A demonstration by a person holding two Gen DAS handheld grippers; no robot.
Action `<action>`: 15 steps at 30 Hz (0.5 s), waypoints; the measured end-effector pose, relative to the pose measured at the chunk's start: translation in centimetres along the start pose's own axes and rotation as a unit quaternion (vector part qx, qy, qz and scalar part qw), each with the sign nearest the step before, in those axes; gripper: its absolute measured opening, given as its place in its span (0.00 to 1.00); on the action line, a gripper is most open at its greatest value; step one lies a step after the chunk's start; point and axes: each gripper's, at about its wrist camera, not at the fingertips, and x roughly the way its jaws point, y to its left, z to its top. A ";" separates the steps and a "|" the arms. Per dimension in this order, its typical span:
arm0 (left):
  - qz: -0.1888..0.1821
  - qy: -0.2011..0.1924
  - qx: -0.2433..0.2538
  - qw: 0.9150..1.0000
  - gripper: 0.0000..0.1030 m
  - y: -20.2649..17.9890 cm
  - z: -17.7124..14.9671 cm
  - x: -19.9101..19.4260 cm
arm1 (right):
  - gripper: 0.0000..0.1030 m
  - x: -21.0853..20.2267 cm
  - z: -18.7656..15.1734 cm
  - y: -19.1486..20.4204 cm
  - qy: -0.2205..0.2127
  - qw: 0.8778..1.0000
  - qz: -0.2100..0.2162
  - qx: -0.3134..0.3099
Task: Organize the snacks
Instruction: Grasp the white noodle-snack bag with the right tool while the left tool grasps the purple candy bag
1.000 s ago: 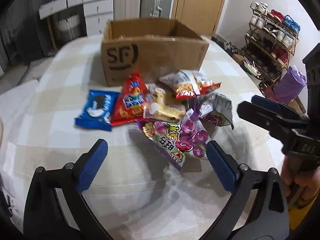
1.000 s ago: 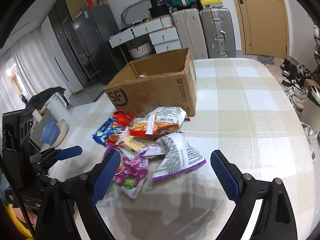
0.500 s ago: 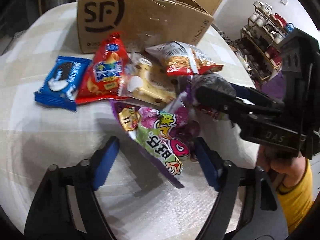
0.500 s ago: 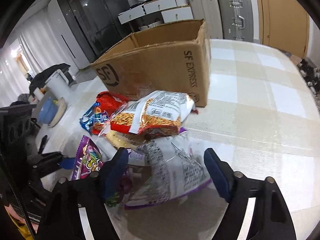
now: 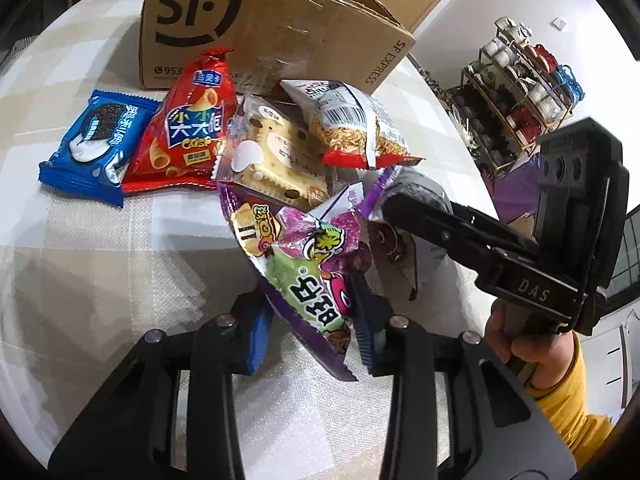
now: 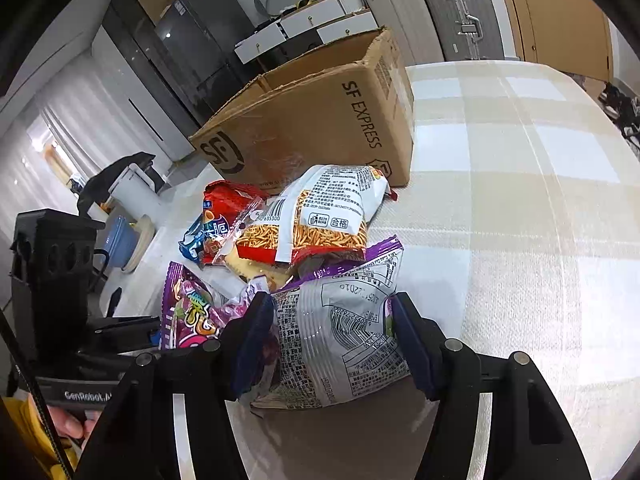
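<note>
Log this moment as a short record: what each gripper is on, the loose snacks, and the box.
left gripper: jaws just closing, pads on the purple candy bag
right gripper: jaws just closing, pads on the silver-backed bag
loose snacks: blue cookie pack, red crisp bag, cracker pack, noodle snack bag
cardboard box: open, behind the pile, contents unseen
surface: checked tablecloth

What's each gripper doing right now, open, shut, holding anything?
Left gripper: jaws just closing, pinching the purple candy bag.
Right gripper: jaws just closing, pinching the silver snack bag.
</note>
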 end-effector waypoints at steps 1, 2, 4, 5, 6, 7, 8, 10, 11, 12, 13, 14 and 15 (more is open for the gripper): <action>0.003 -0.001 0.000 1.000 0.31 0.1 0.2 0.0 | 0.61 -0.1 -0.1 -0.2 -0.001 1.000 0.002 0.004; 0.007 -0.004 -0.002 1.000 0.31 0.8 0.0 -0.3 | 0.61 -0.2 -0.1 -0.3 -0.001 1.000 0.004 0.008; 0.016 -0.010 -0.003 1.000 0.30 1.1 0.3 -0.6 | 0.61 -0.4 -0.3 -0.4 -0.005 1.000 0.005 0.014; 0.018 -0.012 -0.004 1.000 0.30 1.7 0.0 -1.1 | 0.61 -0.7 -0.3 -0.4 -0.008 1.000 0.007 0.017; 0.019 -0.014 -0.003 1.000 0.30 1.8 -0.1 -1.5 | 0.61 -0.8 -0.3 -0.4 -0.012 1.000 0.009 0.019; 0.018 -0.016 -0.002 1.000 0.30 1.5 -0.3 -1.7 | 0.61 -1.0 -0.3 -0.4 -0.015 1.000 0.011 0.022; 0.017 -0.019 -0.001 1.000 0.30 1.4 -0.4 -2.1 | 0.60 -1.3 -0.4 -0.3 -0.018 0.999 0.015 0.024; 0.017 -0.028 0.000 0.999 0.30 1.5 -0.1 -2.5 | 0.60 -1.6 -0.6 -0.2 -0.022 0.999 0.021 0.031; 0.017 -0.032 0.001 0.999 0.30 1.5 -0.2 -3.1 | 0.60 -1.8 -0.7 -0.1 -0.025 0.999 0.024 0.035; 0.017 -0.036 0.003 0.999 0.30 1.5 -0.3 -3.6 | 0.60 -2.1 -0.8 0.0 -0.028 0.998 0.027 0.039; 0.017 -0.040 0.004 0.999 0.30 1.2 -0.3 -3.9 | 0.60 -2.4 -0.9 0.0 -0.032 0.998 0.031 0.043; 0.018 -0.044 0.004 0.999 0.30 1.3 -0.5 -4.6 | 0.59 -2.7 -1.0 0.1 -0.036 0.998 0.035 0.046; 0.018 -0.048 0.003 0.999 0.30 1.4 -0.6 -5.0 | 0.59 -3.0 -1.1 0.2 -0.038 0.998 0.035 0.047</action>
